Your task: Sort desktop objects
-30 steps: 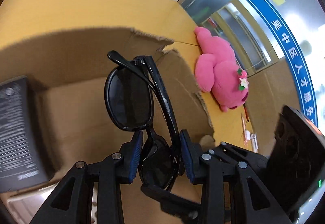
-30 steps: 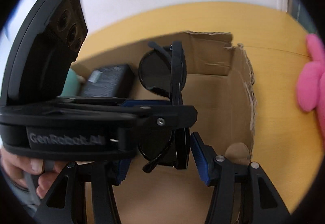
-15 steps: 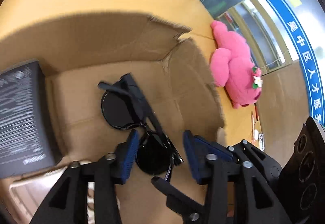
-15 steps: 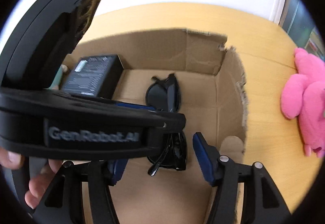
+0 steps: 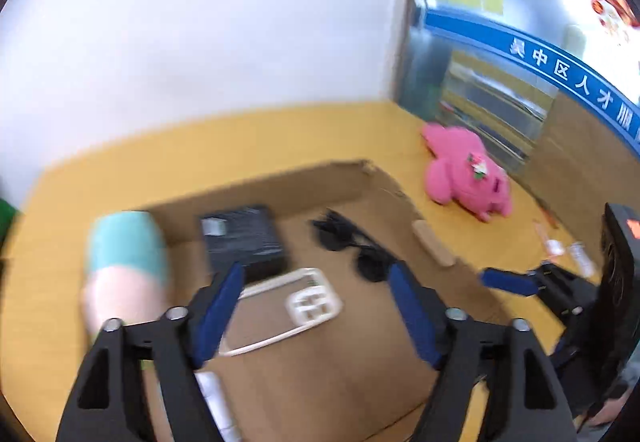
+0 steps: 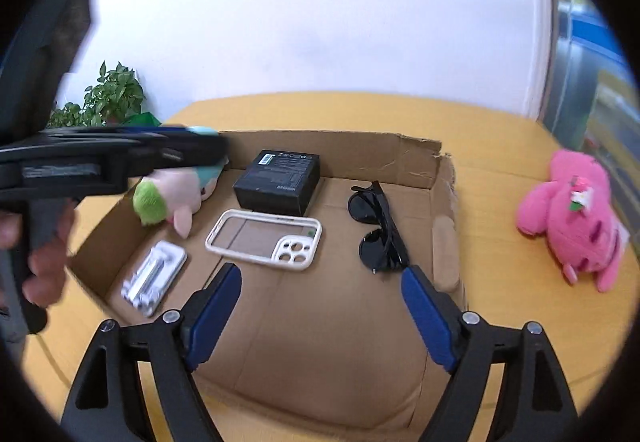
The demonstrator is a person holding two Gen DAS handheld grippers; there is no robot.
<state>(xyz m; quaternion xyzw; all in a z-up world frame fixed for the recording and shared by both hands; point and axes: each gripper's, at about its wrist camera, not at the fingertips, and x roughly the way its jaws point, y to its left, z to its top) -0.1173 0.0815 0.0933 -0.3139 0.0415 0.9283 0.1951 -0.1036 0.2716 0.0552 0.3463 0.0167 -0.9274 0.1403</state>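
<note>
Black sunglasses [image 6: 378, 228] [image 5: 352, 246] lie folded on the floor of the open cardboard box [image 6: 344, 322] [image 5: 320, 354], free of both grippers. Beside them in the box are a black carton [image 6: 280, 179] [image 5: 244, 238], a white phone case [image 6: 264, 238] [image 5: 296, 302], a silver metal piece [image 6: 154, 278] and a pastel plush [image 6: 176, 189] [image 5: 128, 266]. A pink plush [image 6: 572, 217] [image 5: 466, 171] lies on the yellow table right of the box. My left gripper [image 5: 316, 294] and right gripper [image 6: 322, 294] hang above the box, jaws opening, nothing between them.
The yellow table [image 6: 504, 282] runs to a white wall. A potted plant [image 6: 108, 97] stands at the far left. Small items [image 5: 568, 246] lie on the table to the right. A hand [image 6: 40, 262] holds the left gripper's handle. A glass door [image 5: 500, 81] is behind the pink plush.
Both grippers were shut on the sunglasses above the box; they let go and the sunglasses dropped onto the box floor. Both grippers then opened wide and pulled up and back.
</note>
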